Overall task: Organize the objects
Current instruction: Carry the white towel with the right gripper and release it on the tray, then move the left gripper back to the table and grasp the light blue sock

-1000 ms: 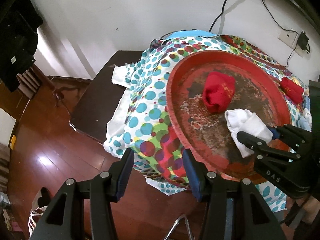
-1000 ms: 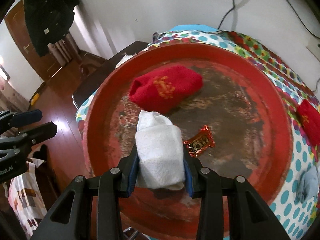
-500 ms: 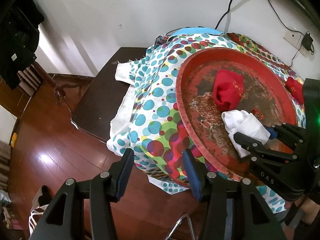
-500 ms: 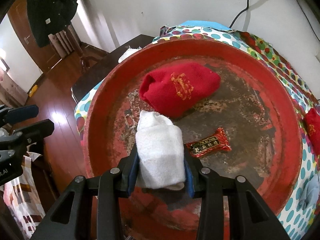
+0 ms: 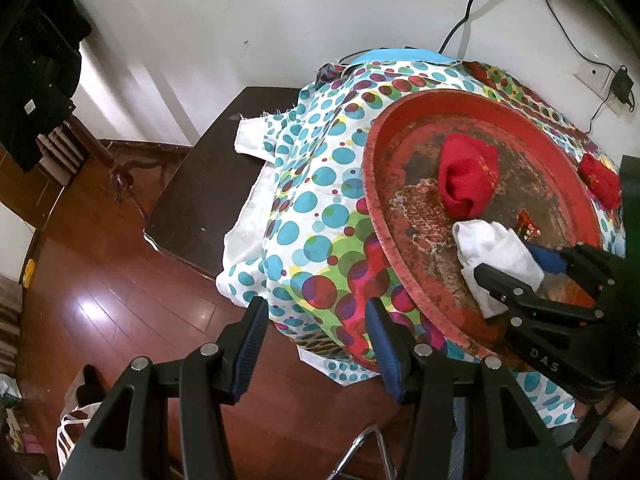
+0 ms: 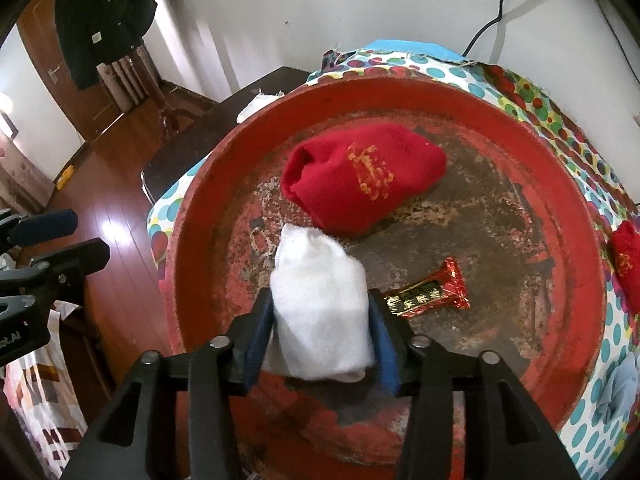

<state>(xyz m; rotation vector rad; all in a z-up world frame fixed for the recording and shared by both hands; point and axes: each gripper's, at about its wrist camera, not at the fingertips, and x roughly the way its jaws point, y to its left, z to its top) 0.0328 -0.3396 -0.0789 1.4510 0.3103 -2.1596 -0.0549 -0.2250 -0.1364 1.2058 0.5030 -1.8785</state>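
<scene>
A dark side table (image 5: 208,184) stands left of the spotted cloth (image 5: 316,208), which carries the worn red tray (image 6: 188,240). In the tray a red sock (image 6: 360,184) lies just behind the white sock (image 6: 320,312), with a red candy wrapper (image 6: 428,296) to its right. The left gripper (image 5: 312,336) hangs open and empty beside the tray's near edge. The right gripper (image 6: 320,336) has just been opening; its pads flank the white sock, and whether they press it is unclear. A second red sock (image 6: 628,264) is cut off at the right edge.
</scene>
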